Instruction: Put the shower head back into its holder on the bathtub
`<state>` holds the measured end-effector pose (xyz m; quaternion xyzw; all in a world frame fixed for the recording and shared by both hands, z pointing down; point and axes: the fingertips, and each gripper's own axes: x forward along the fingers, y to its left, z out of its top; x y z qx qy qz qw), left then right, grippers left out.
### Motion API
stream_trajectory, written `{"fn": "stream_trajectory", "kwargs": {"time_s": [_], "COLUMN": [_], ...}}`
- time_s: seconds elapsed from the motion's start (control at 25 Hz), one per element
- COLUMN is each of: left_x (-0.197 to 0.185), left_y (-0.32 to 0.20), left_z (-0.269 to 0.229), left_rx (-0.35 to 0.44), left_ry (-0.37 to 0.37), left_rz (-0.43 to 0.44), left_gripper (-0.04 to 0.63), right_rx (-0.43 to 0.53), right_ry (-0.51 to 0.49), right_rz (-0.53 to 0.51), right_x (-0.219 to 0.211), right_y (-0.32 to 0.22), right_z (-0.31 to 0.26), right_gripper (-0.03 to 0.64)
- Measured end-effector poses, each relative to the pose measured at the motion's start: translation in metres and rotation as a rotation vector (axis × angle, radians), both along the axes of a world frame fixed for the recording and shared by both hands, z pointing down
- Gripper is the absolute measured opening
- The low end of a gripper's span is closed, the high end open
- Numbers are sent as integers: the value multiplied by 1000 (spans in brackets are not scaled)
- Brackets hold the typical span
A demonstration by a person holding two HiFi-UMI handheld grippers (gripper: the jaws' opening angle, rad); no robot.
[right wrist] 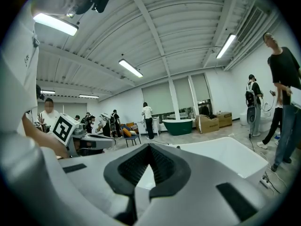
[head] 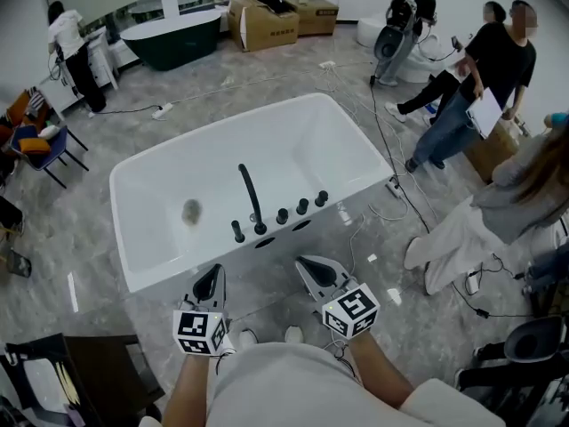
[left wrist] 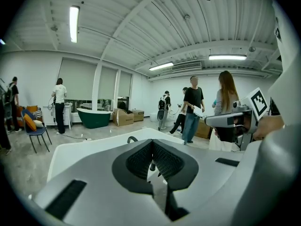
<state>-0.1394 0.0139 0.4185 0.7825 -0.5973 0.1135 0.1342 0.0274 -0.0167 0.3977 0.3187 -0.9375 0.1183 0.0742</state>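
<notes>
A white bathtub [head: 151, 181] stands in the middle of the head view. On its near rim are a curved black spout [head: 250, 194], three black knobs [head: 302, 206] and, at the left end, a short black upright handset [head: 237, 231] that looks like the shower head. My left gripper [head: 211, 283] and right gripper [head: 311, 268] hover side by side just in front of that rim. Both are shut and hold nothing. In the left gripper view the left gripper [left wrist: 151, 142] points at the tub [left wrist: 84, 147]. In the right gripper view the right gripper [right wrist: 149, 146] points over the tub [right wrist: 230, 152].
Several people stand and crouch at the right [head: 493, 60], with cables [head: 382, 140] trailing over the floor beside the tub. A dark green tub [head: 173, 36] and cardboard boxes [head: 267, 23] stand at the back. A chair [head: 40, 145] is at the left and dark furniture [head: 80, 372] at the lower left.
</notes>
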Motion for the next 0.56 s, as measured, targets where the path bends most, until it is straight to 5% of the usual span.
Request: {"fn": "stream_trajectory", "kwargs": {"time_s": [0.56], "left_x": [-14], "left_y": [-3], "left_z": [1], "left_rx": [15], "left_ry": [-6], "left_rz": [58], "left_gripper": [12], "right_rx": [13], "right_ry": [15], "right_rz": [31], "right_x": [-17], "right_y": [5], "right_z": [0], "right_gripper": [17]}}
